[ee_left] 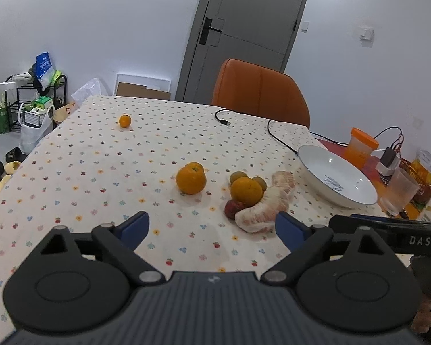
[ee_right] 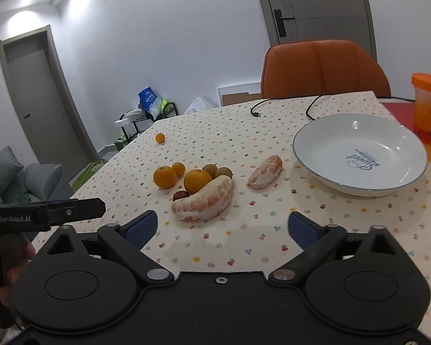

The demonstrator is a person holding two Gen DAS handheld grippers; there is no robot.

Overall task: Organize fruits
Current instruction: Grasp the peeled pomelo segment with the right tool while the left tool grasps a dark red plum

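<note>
Both grippers hang wide and empty, left gripper (ee_left: 212, 228), right gripper (ee_right: 222, 228). Just ahead of the right fingers lies the big pomelo segment (ee_right: 205, 202), oranges (ee_right: 196, 181) touching behind; plate (ee_right: 359, 185) far right. Risk: nudged oranges could roll.

Orange chair (ee_right: 324, 67) pushed up at far edge of tabletop (ee_left: 106, 155), grey door (ee_left: 244, 34) behind it. Black cable (ee_right: 284, 104) snaking upper middle. Orange-lidded cup (ee_right: 428, 103) far right, clear glass (ee_left: 399, 191) right edge. Cluttered black rack (ee_left: 34, 97) upper left, sofa (ee_right: 11, 178) left edge.
</note>
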